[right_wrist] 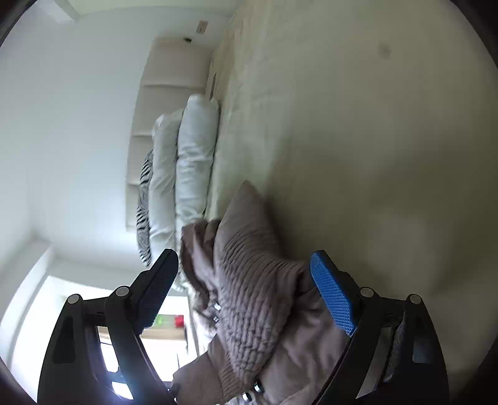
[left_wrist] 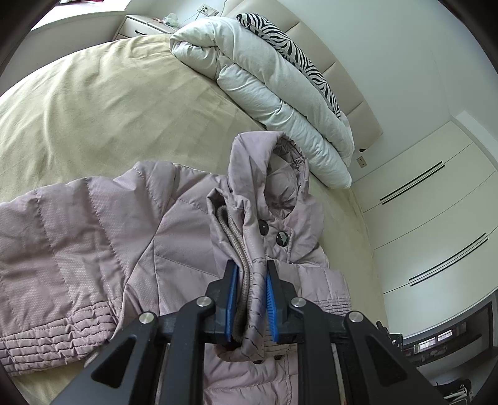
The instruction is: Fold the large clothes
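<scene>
A mauve padded hooded jacket (left_wrist: 130,236) lies spread on the beige bed (left_wrist: 102,106), its hood (left_wrist: 270,174) pointing toward the headboard and one sleeve (left_wrist: 40,249) stretched left. My left gripper (left_wrist: 251,274) is shut on the jacket's front edge with its knitted collar strip, just below two dark buttons (left_wrist: 281,239). In the right wrist view my right gripper (right_wrist: 244,271) is open, its blue pads wide apart on either side of a bunched, gathered part of the jacket (right_wrist: 249,274), near the bed surface (right_wrist: 373,140).
A folded white duvet (left_wrist: 267,84) and a zebra-print pillow (left_wrist: 292,53) lie along the padded headboard (left_wrist: 348,93); the duvet also shows in the right wrist view (right_wrist: 186,168). A nightstand (left_wrist: 146,26) stands at the far corner. White wardrobe doors (left_wrist: 429,218) line the right side.
</scene>
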Motion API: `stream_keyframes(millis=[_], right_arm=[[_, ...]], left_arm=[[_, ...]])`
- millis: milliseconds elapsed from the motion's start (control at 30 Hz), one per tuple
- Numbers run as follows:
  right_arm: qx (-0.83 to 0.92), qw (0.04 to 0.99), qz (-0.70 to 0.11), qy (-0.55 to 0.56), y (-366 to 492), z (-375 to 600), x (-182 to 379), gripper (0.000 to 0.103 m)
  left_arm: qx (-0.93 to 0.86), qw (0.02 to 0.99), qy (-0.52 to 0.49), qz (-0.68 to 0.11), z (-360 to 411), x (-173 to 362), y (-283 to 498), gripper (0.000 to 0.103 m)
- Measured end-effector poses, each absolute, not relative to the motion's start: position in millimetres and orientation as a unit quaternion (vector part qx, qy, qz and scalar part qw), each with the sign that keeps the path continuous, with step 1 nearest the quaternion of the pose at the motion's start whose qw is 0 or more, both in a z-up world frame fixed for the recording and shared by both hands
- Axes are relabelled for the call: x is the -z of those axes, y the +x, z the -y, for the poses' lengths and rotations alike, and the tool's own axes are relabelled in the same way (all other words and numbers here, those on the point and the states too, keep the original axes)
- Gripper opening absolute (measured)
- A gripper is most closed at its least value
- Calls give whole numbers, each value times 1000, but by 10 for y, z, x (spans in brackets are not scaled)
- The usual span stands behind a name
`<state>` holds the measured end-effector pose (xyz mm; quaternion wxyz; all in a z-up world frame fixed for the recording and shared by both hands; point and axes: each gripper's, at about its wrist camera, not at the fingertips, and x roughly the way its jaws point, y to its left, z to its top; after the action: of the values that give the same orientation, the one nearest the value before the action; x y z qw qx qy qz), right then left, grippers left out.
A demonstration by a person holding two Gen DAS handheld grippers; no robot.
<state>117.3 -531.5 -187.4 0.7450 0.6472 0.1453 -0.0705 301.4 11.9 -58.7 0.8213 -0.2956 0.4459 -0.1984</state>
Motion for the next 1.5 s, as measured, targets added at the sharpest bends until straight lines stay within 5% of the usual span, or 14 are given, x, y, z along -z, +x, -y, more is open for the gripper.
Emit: stream_keyframes(millis=[400,767,1133,1200,1367,1500], right_arm=[[-47,738,-280,612,1623,4682,1950,89],[-37,750,-298,590,1696,4668,1950,89],[-47,713,-168,679,1733,5202,2057,88],[-49,695,-159,700,1686,5260,2222,85],[-51,706,-147,691,1574,5255,2455,58],[-46,717,-171,674,1502,5252,2422,56]], left_arm=[[197,819,-308,-441,-242,584,2994,19],[201,807,-343,-438,-429,646,3035,19],[193,802,-324,-463,-266,878,3090,19],[184,799,-323,-473,-220,1041,3119,19],[182,797,-329,-474,-297,1281,3314,19],[175,793,-324,-485,-340,1403,3369,21]])
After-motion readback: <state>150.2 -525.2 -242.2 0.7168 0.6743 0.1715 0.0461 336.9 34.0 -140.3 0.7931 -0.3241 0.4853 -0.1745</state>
